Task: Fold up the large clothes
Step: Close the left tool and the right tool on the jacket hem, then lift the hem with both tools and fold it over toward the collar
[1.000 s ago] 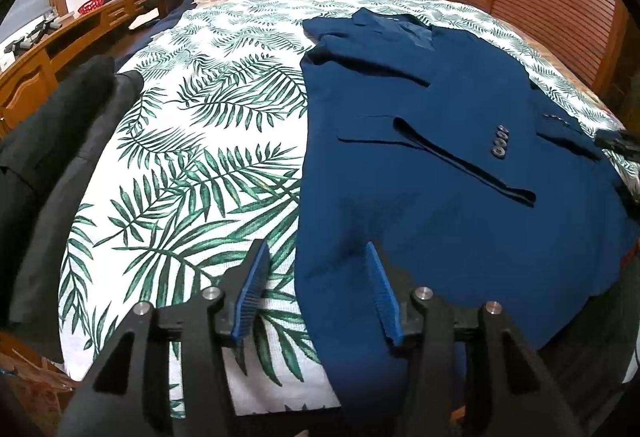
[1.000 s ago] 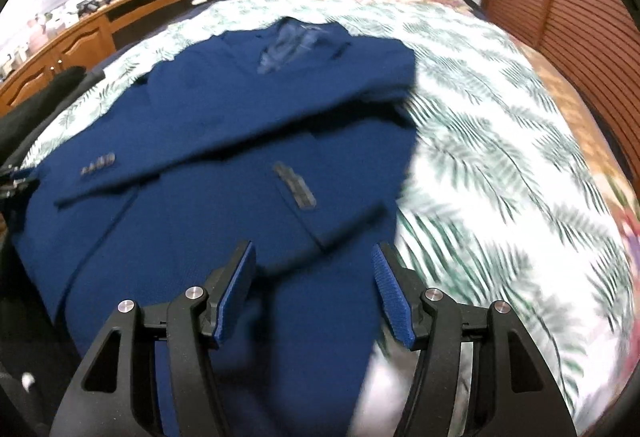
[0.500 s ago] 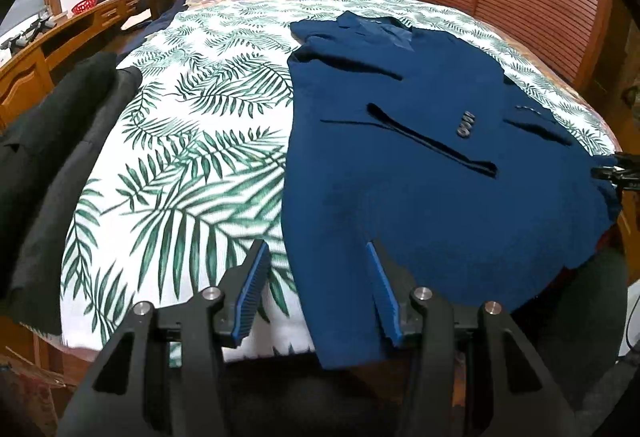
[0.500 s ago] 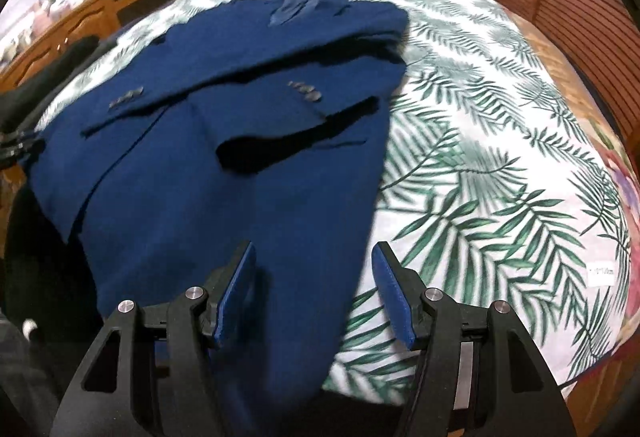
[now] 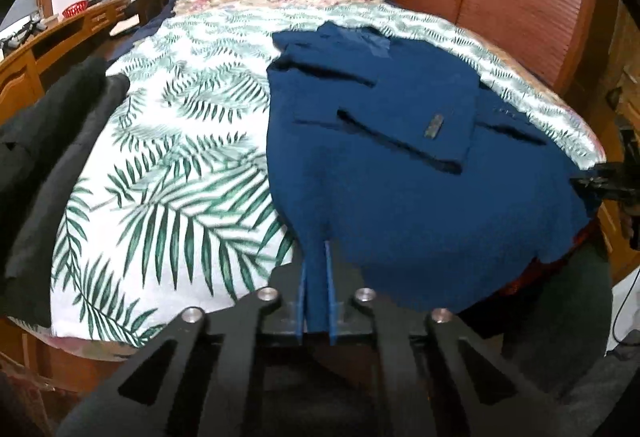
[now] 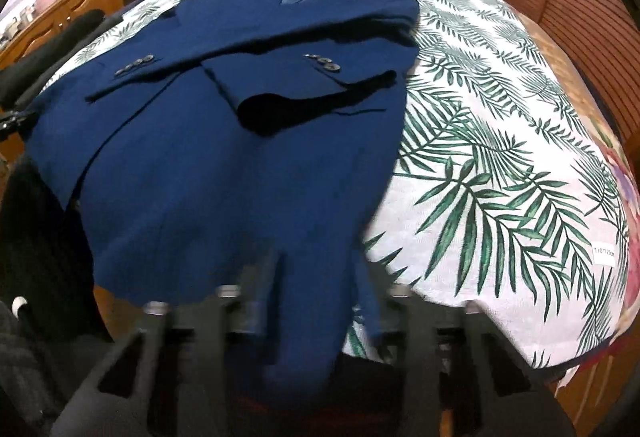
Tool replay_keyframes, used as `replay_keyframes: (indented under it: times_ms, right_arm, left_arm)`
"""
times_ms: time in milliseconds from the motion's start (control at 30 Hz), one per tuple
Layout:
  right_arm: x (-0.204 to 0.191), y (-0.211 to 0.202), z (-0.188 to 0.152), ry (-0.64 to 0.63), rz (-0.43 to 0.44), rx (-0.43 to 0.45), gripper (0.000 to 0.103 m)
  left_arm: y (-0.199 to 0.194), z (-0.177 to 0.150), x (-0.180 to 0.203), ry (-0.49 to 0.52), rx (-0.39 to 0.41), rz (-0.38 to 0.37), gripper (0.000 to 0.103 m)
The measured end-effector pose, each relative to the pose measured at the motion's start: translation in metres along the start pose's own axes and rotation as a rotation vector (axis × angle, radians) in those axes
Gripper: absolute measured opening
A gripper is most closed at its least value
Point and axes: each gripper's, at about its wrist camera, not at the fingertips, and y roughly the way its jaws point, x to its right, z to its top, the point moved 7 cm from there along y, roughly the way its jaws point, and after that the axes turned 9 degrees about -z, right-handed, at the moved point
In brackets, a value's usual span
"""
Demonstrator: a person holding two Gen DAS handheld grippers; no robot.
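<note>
both tongs, left (image 5: 316, 257) pinched and right (image 6: 316, 269) closing on the jacket (image 5: 400, 173) hem corners, grip soft, heavy, droopy cloth.

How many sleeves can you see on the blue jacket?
2. One sleeve lies across the blue jacket toward its left edge in the right wrist view; the other sleeve is folded over the middle, cuff open.
</note>
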Motion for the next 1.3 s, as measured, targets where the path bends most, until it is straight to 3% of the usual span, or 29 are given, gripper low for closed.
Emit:
replay_keyframes:
  times_ms: [100,433,833,1100,1200,1300]
  right_arm:
    - [0.004,-0.006,0.009,0.022,-0.015,0.023,0.002]
    - [-0.003,-0.1,0.105,0.037,0.062,0.323,0.001]
    - [-0.003,-0.223,0.162,0.037,0.055,0.605,0.001]
    - [0.012,-0.305,0.162,0.022,0.006,0.711,0.001]
    - [0.021,-0.31,0.16,0.024,-0.018,0.711,0.001]
    - [0.034,-0.287,0.167,0.034,-0.054,0.668,0.001]
  left_arm:
    - [-0.019,0.02,0.011,0.022,0.056,-0.005,0.002]
    - [-0.08,0.112,0.061,0.167,0.219,-0.025,0.001]
    - [-0.189,0.196,0.118,0.316,0.419,-0.003,0.001]
    - [-0.265,0.219,0.12,0.319,0.521,0.019,0.001]
    - [-0.261,0.222,0.109,0.305,0.504,0.041,0.001]
    - [-0.23,0.229,0.086,0.261,0.453,0.06,0.001]
